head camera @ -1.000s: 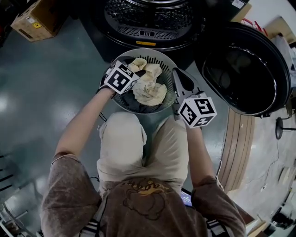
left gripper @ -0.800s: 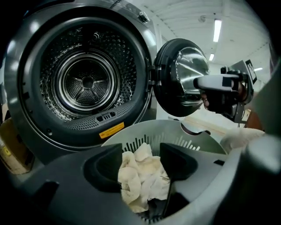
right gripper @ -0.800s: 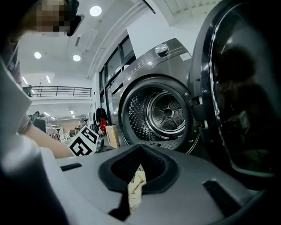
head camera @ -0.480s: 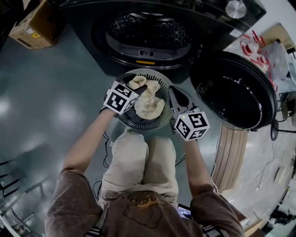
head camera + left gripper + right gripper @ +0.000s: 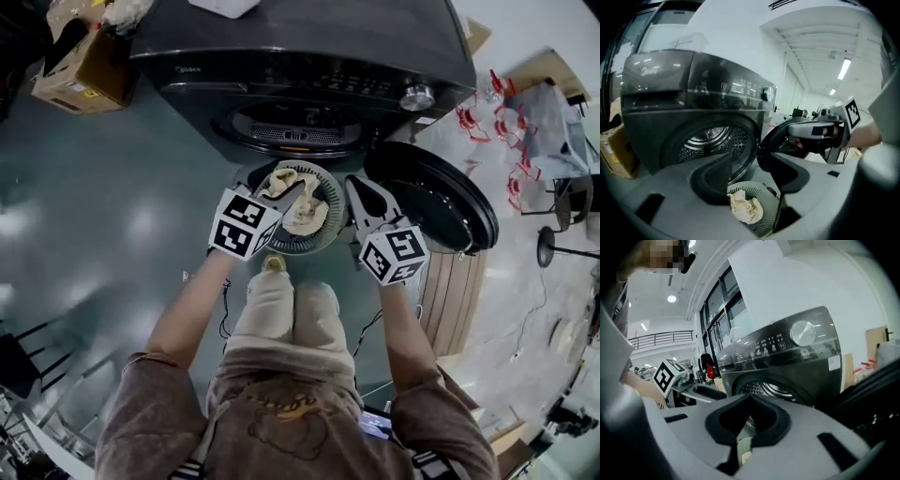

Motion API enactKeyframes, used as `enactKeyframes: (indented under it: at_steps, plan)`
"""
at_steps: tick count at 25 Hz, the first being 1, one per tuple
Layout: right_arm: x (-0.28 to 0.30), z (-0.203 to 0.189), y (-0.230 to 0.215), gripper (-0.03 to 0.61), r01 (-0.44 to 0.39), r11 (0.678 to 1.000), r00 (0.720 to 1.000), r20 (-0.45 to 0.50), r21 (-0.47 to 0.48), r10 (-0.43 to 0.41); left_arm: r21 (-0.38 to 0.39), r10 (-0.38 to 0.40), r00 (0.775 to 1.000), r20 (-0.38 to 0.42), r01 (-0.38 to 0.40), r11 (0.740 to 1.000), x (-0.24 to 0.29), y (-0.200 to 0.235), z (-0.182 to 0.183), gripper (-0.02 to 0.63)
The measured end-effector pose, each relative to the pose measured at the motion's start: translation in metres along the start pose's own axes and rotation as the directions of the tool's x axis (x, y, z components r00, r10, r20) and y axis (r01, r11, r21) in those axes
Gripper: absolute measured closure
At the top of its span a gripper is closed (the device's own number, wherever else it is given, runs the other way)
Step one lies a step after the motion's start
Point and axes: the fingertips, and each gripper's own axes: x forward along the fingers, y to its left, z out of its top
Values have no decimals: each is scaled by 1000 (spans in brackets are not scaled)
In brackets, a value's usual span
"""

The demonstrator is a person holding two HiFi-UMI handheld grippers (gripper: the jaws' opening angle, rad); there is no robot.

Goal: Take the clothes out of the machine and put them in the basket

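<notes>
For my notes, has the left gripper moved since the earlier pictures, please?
Yes: the left gripper has lifted up and back from the basket.

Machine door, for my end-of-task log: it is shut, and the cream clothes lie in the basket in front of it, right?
No: the head view shows the door swung open beside the machine. The cream clothes do lie in the basket.

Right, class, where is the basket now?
Head view, centre: the basket sits on the floor just before the washing machine, left of its open door.
</notes>
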Motion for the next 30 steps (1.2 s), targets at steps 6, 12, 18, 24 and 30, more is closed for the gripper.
enactKeyframes:
  at_steps: [6, 12, 18, 24, 30]
  plan:
    - [-38, 109, 27, 581, 18, 1000, 1000, -3, 14, -18, -13, -47, 999, -1, 47, 999, -76, -31, 95, 357]
    - [-68, 195, 51, 581, 36, 999, 999, 23, 10, -37, -8, -97, 995, 14, 97, 995, -129, -56, 166, 360]
    - [-91, 248, 75, 581, 49, 999, 996, 71, -7, -49, 35, -157, 986, 56, 155, 987, -161, -80, 214, 364]
    - [-112, 286, 95, 581, 32, 998, 993, 118, -59, -25, 59, -177, 973, 151, 170, 984, -187, -88, 256, 373]
    - [-133, 302, 94, 581, 36, 997, 990, 140, -75, -25, 79, -153, 965, 211, 139, 987, -208, -82, 283, 394]
